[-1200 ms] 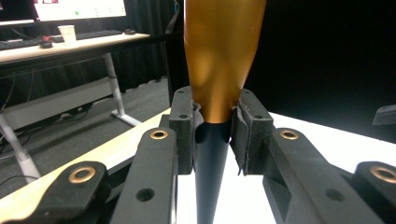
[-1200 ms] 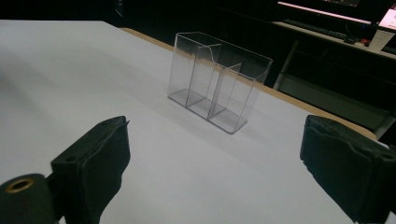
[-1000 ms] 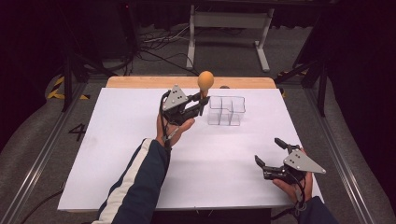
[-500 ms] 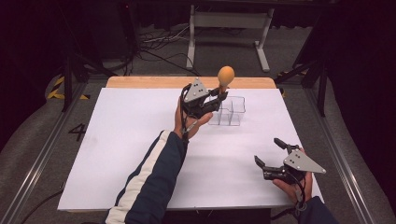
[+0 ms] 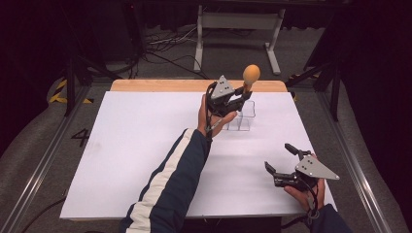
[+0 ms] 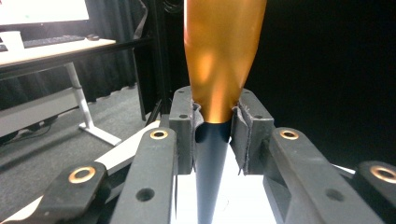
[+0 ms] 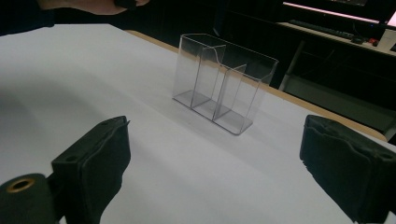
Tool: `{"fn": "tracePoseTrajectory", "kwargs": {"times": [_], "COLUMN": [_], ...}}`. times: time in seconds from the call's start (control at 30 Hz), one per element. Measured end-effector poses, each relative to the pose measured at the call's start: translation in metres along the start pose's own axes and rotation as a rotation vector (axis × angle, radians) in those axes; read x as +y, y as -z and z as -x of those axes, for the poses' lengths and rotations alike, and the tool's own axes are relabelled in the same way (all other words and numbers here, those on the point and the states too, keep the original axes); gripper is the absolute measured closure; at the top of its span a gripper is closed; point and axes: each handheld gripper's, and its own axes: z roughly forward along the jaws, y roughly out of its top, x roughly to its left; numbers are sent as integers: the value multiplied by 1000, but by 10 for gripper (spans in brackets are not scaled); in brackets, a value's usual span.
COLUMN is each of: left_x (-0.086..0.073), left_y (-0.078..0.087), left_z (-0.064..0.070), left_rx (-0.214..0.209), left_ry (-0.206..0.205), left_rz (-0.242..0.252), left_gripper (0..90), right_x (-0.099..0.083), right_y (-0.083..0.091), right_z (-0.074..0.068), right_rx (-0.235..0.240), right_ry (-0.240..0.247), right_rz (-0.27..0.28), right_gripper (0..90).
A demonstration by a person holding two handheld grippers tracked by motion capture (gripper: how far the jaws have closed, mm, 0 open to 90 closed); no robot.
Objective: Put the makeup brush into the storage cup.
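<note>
White table on grey carpet, dark room

My right gripper low over white surface, jaws wide apart. Clear three-compartment organizer upright ahead, between jaws, well apart. Compartments look empty.
</note>
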Motion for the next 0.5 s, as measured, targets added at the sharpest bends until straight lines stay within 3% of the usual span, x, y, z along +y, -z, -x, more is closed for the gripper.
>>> {"fn": "tracePoseTrajectory", "kwargs": {"times": [0.5], "left_x": [-6], "left_y": [-42], "left_z": [-5], "left_rx": [29], "left_ry": [19], "left_rz": [-24], "left_gripper": [722], "right_x": [0], "right_y": [-1], "right_z": [0], "right_rx": [9], "right_ry": [1], "right_rz": [5], "right_gripper": [90]}}
